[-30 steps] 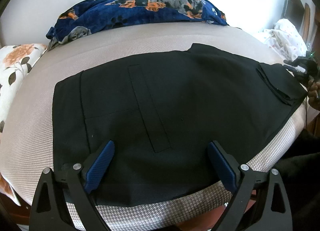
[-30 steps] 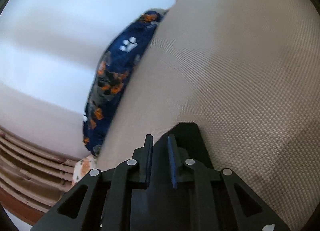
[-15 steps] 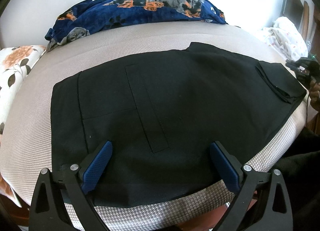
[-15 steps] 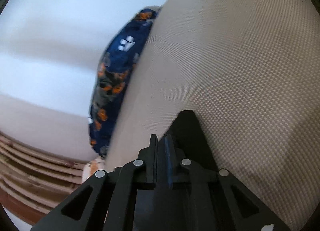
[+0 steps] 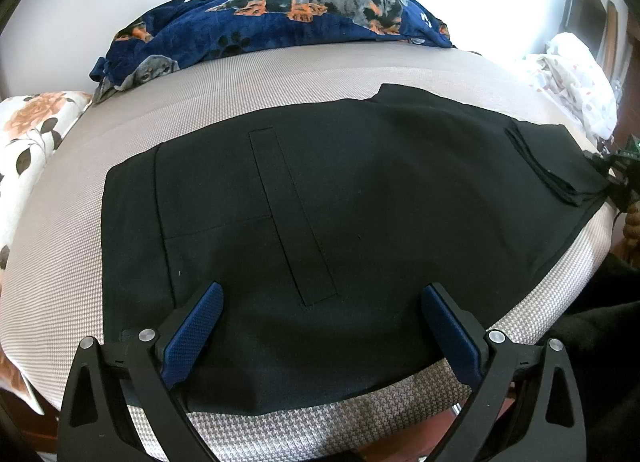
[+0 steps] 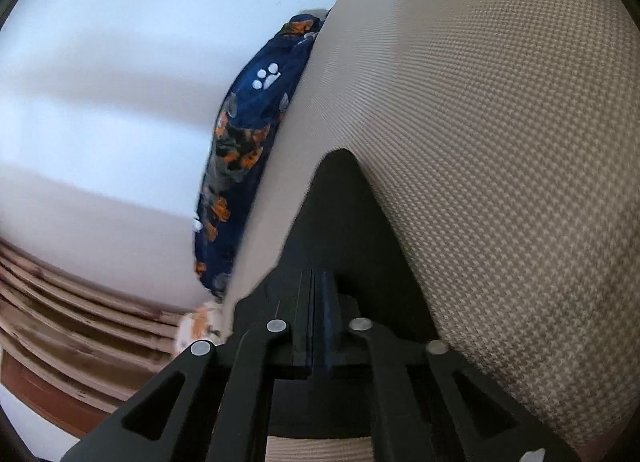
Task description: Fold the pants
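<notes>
Black pants (image 5: 320,202) lie flat across the beige houndstooth bed cover (image 5: 280,78), with a long stitched strip facing up. At their right end a folded stack of layers (image 5: 556,166) rests on top. My left gripper (image 5: 322,290) hovers open over the near edge of the pants, its blue pads wide apart and nothing between them. My right gripper (image 5: 614,178) shows at the far right, at the pants' right corner. In the right wrist view the right gripper (image 6: 316,278) is shut on a pointed corner of the pants (image 6: 340,206), with layered fabric edges pinched between its pads.
A navy dog-print blanket (image 5: 280,22) lies along the far side against the white wall. A floral pillow (image 5: 32,130) sits at the left and a white patterned cloth heap (image 5: 572,78) at the far right. Wooden slats (image 6: 80,322) show beside the bed.
The right gripper's jaws have closed fully on the pants corner and it has slid a little forward and down. The left gripper has stayed put, still open.
</notes>
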{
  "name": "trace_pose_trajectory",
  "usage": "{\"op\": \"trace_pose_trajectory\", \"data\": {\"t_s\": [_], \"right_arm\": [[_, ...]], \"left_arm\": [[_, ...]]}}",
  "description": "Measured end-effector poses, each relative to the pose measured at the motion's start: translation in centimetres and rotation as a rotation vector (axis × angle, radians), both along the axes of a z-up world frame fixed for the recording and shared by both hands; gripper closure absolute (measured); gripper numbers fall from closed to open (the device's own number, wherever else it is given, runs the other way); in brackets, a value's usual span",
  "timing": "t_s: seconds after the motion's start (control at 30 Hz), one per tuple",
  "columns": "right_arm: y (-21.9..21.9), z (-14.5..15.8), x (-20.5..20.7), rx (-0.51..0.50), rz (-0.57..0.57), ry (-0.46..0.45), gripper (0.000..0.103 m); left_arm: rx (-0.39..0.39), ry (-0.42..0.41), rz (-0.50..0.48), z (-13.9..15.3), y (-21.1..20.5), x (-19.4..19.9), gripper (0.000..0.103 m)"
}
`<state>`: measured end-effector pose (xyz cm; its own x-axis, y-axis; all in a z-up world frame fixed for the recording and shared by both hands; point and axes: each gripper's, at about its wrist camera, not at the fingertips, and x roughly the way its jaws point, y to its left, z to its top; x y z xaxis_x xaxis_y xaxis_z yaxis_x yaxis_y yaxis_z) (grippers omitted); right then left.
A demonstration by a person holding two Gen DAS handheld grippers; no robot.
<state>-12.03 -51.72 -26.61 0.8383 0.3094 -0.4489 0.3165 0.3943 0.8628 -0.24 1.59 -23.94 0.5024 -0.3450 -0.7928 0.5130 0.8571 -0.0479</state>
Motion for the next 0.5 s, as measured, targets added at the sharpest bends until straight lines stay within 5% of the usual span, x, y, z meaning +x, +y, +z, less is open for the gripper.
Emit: {"op": "trace_pose_trajectory", "data": {"t_s": [0.13, 0.4, 0.5], "right_arm": [[1.4, 1.6, 1.2, -0.175, 0.082, 0.070, 0.096], [2.2, 2.3, 2.8, -0.200, 0.144, 0.057, 0.093], [2.6, 1.5, 2.9, -0.224, 0.163, 0.097, 0.100]], "left_arm": [[0.000, -0.001, -0.001, 0.0, 0.1, 0.1, 0.004], [0.000, -0.001, -0.001, 0.0, 0.0, 0.0, 0.003], [0.000, -0.001, -0.001, 0.0, 0.0, 0.0, 0.003]]}}
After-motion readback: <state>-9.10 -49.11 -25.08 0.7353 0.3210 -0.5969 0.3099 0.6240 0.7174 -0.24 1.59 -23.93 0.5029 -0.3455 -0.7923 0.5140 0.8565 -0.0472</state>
